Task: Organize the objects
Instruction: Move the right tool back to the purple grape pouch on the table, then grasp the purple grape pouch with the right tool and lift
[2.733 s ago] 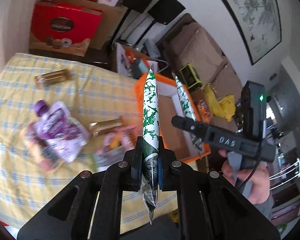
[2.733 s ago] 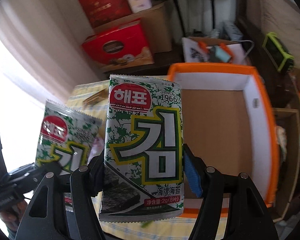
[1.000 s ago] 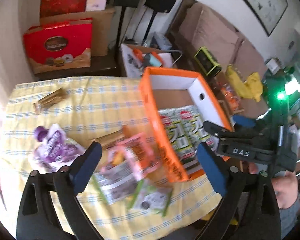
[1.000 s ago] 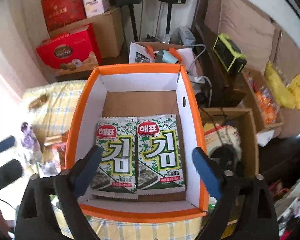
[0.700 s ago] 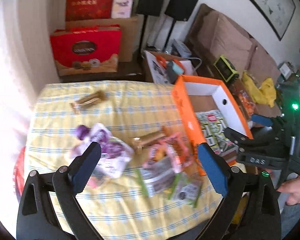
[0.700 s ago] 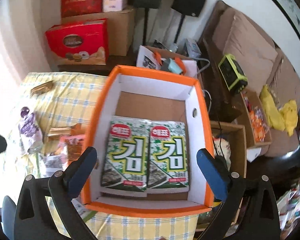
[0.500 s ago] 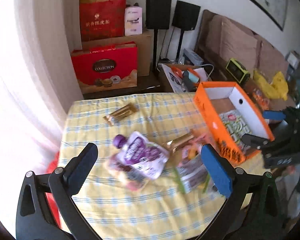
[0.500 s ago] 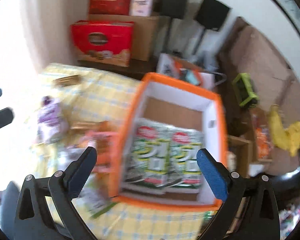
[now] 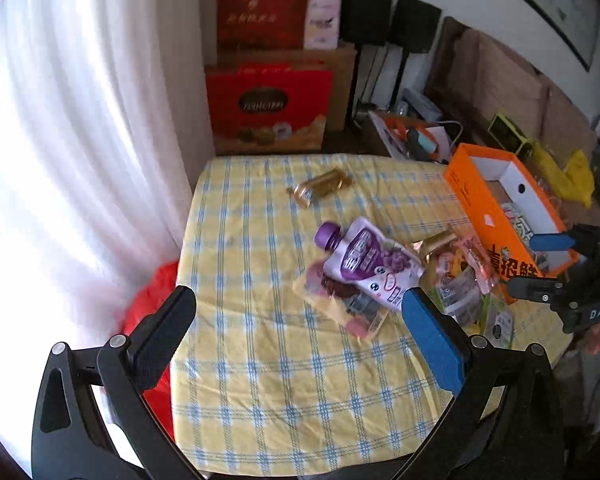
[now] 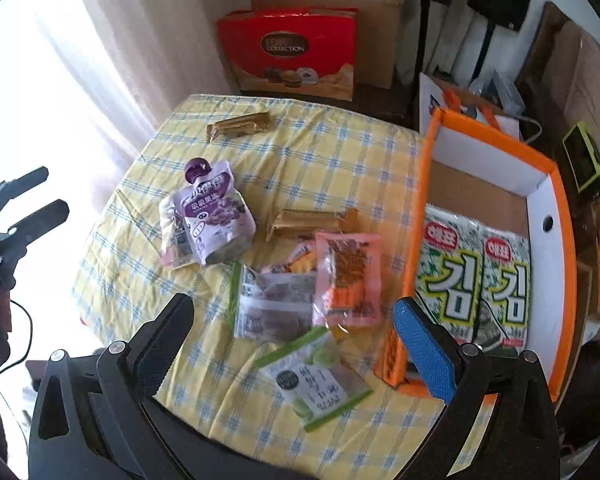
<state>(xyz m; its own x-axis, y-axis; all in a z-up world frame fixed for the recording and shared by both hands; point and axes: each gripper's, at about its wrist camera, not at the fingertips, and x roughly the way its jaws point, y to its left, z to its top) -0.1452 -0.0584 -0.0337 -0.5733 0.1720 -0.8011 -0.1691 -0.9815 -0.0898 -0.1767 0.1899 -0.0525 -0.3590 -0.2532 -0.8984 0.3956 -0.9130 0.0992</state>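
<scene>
Two green-and-white seaweed packets (image 10: 474,276) lie side by side in the orange box (image 10: 416,240) at the table's right edge. Loose snacks remain on the yellow checked cloth: a purple spouted pouch (image 10: 214,216) (image 9: 366,258), a gold bar (image 10: 238,126) (image 9: 320,188) at the far side, a second gold bar (image 10: 312,220), a pink packet (image 10: 350,280), a clear packet (image 10: 274,306) and a green-edged packet (image 10: 314,384). My left gripper (image 9: 296,320) hovers open above the cloth, left of the purple pouch. My right gripper (image 10: 288,332) is open over the packet pile, empty.
White curtains (image 9: 80,160) hang at the table's left. Behind the table stand red gift boxes (image 10: 288,52), cardboard boxes and black speakers (image 9: 392,24). A sofa (image 9: 508,84) and floor clutter lie beyond the orange box. A red bag (image 9: 152,304) sits beside the table's left edge.
Both grippers let go of the seaweed packets into the orange box and opened. Both then swung left, away from the box, over the snacks on the cloth.
</scene>
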